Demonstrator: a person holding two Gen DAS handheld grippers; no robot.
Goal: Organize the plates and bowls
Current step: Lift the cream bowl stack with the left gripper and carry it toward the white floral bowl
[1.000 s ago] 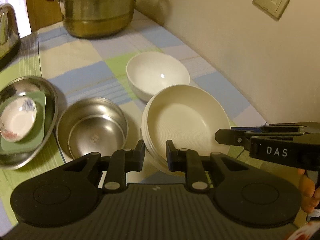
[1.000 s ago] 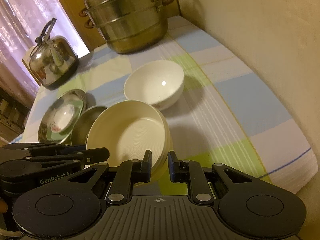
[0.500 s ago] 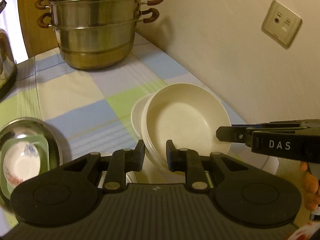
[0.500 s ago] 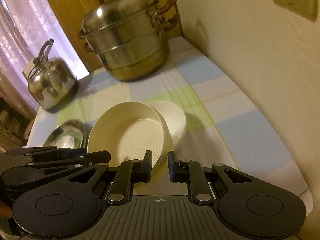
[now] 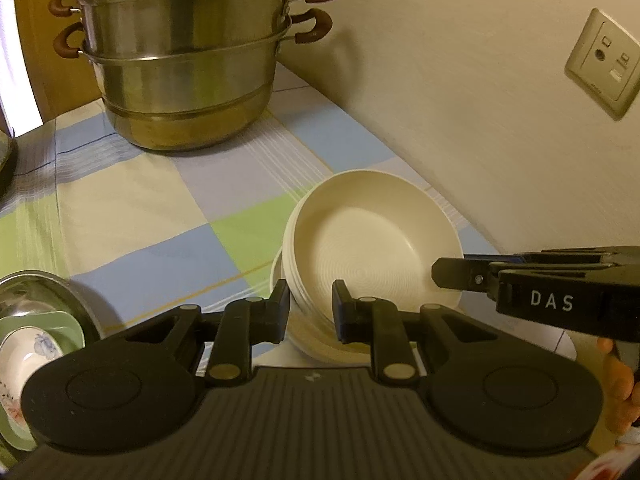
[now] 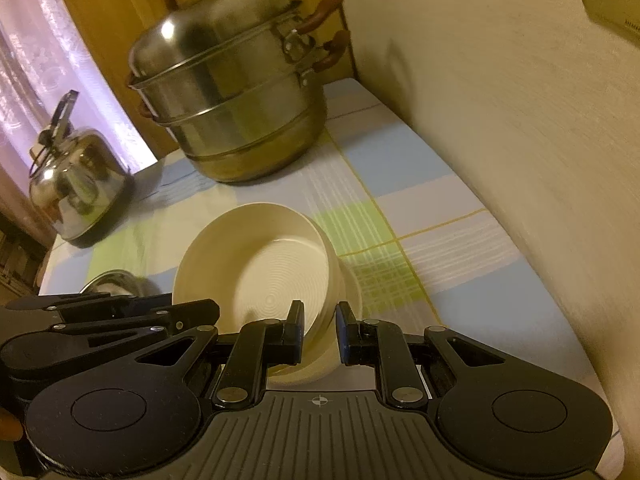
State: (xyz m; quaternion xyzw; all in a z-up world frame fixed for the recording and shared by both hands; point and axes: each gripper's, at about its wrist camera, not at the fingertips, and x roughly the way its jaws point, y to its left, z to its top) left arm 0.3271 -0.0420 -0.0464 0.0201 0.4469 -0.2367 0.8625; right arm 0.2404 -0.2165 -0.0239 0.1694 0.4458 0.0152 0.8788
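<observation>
Left wrist view: the left gripper (image 5: pixel 310 307) tilts steeply down, its jaws narrowed onto the near rim of the cream plates (image 5: pixel 372 252), a stack held in front of the steamer pot (image 5: pixel 188 64). The right gripper (image 5: pixel 444 276) reaches in from the right, clamping the rim.

Right wrist view: the right gripper (image 6: pixel 318 330) pinches the plates' (image 6: pixel 256 276) right rim, tilted, in front of the steamer pot (image 6: pixel 236 92); the kettle (image 6: pixel 76 192) stands to the pot's left.

Left gripper (image 5: pixel 310 308) clamped on the near rim of a stack of cream ribbed plates (image 5: pixel 372 252), right gripper (image 5: pixel 448 276) gripping the stack's right rim (a fingertip showing below it). Beyond, on the checked tablecloth (image 5: pixel 160 200), a steel steamer pot (image 5: pixel 184 76); at lower left, a steel basin (image 5: pixel 44 288) holding a floral bowl (image 5: pixel 24 356) on a green dish (image 5: pixel 68 326).
</observation>
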